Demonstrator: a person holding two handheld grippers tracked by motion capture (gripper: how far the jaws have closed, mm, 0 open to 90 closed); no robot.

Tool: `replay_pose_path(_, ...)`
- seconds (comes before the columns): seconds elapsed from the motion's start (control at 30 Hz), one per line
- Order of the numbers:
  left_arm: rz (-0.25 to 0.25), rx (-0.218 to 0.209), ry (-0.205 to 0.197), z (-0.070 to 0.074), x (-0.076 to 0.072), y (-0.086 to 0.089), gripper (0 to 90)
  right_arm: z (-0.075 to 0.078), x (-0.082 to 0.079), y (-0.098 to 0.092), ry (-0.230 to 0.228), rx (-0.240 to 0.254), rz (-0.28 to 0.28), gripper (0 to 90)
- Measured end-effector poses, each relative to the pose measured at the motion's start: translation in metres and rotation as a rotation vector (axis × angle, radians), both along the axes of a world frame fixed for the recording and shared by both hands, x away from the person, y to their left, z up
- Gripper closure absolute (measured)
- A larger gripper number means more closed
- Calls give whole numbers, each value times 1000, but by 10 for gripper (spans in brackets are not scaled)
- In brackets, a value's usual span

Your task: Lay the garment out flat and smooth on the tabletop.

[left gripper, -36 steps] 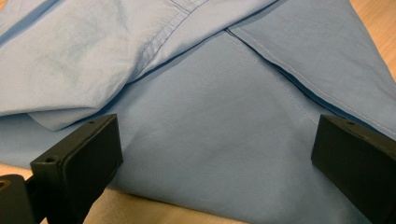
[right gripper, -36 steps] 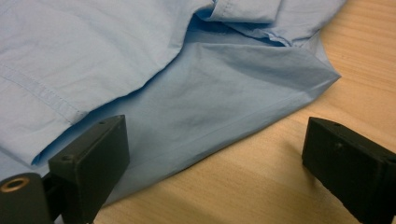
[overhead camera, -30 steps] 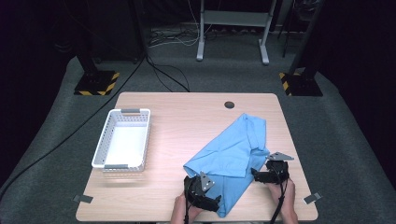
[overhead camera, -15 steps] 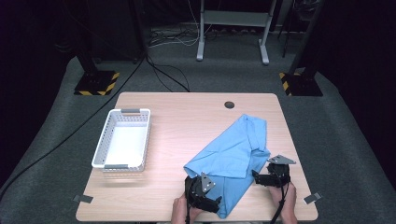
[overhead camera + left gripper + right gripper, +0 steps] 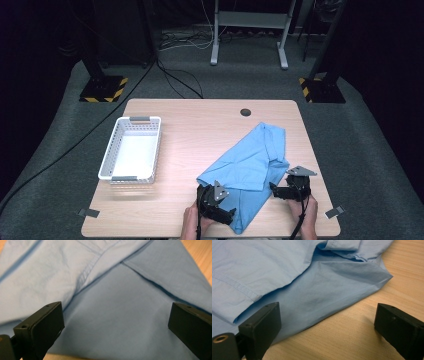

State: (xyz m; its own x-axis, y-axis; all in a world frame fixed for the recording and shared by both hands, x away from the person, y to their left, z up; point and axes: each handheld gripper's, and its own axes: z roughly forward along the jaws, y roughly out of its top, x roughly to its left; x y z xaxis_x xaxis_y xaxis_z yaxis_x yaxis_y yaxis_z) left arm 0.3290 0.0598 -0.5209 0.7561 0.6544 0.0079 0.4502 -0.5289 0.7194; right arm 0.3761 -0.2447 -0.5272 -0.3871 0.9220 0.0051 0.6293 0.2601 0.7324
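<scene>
Both grippers, left [image 5: 218, 206] and right [image 5: 289, 189], gape wide and empty beside the blue shirt [image 5: 250, 162]. Pinching only its top layer could undo the fold.

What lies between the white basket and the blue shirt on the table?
Nothing: in the high view the stretch between the white basket and the blue shirt is bare wooden table.
</scene>
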Motion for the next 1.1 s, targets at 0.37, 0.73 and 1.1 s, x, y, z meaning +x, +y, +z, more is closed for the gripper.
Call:
replay_pose_path(0.37, -67, -26, -27, 19, 26, -19, 10, 0, 0, 0, 1, 1, -2, 62)
replay_pose_path(0.73, -139, 0, 27, 13, 51, -57, 13, 0, 0, 0, 4, 5, -2, 61)
replay_pose_path(1.1, -142, 70, 17, 5, 58, -76, 145, 0, 0, 0, 4, 5, -2, 62)
